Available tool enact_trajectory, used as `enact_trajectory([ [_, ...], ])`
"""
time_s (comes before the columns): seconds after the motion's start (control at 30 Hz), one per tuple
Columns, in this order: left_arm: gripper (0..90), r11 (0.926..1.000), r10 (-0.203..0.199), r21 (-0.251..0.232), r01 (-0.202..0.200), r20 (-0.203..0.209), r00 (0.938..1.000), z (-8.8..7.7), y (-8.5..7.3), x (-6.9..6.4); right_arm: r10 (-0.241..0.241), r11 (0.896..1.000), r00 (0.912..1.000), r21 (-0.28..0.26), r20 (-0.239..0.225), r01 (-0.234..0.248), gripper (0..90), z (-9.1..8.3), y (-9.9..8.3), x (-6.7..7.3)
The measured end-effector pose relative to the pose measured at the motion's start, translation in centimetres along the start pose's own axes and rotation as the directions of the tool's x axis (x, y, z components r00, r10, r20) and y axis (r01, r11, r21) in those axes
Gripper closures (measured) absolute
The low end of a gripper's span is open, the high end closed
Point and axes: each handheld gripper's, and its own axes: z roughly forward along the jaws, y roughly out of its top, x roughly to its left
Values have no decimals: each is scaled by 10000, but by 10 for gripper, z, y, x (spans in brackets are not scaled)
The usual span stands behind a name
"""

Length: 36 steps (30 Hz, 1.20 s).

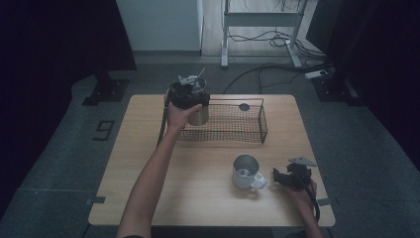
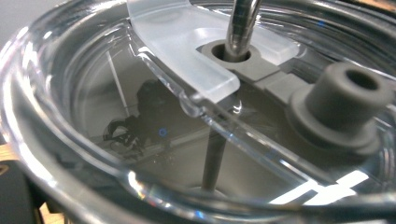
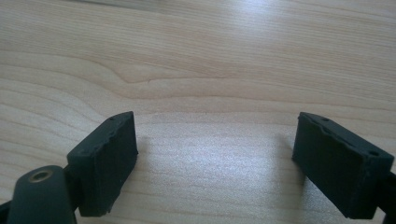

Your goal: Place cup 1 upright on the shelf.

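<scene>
Holding one tumbler point(image 1: 197, 106) in left gripper point(image 1: 188, 94), one mug point(image 1: 246, 172), one basket point(image 1: 237, 130)

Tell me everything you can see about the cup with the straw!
The tumbler is a tall, metal-looking cup with a clear lid, a frosted tab, a grey plug and a shiny straw through a hole. It stands upright at the left end of the wire basket; whether it touches the basket's floor I cannot tell. The left gripper clasps its upper part.
</scene>
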Motion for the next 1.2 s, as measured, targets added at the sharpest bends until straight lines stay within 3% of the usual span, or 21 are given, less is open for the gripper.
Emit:
enact_trajectory([
  [0.5,38,9999,6,118,-4,-142,9999,24,-9,-2,-4,10000,10000,-2,-1,4,135,0,0,0],
  [1.2,38,9973,31,734,-16,-203,9998,50,-25,-5,0,10000,10000,-3,-1,0,135,0,0,0],
])
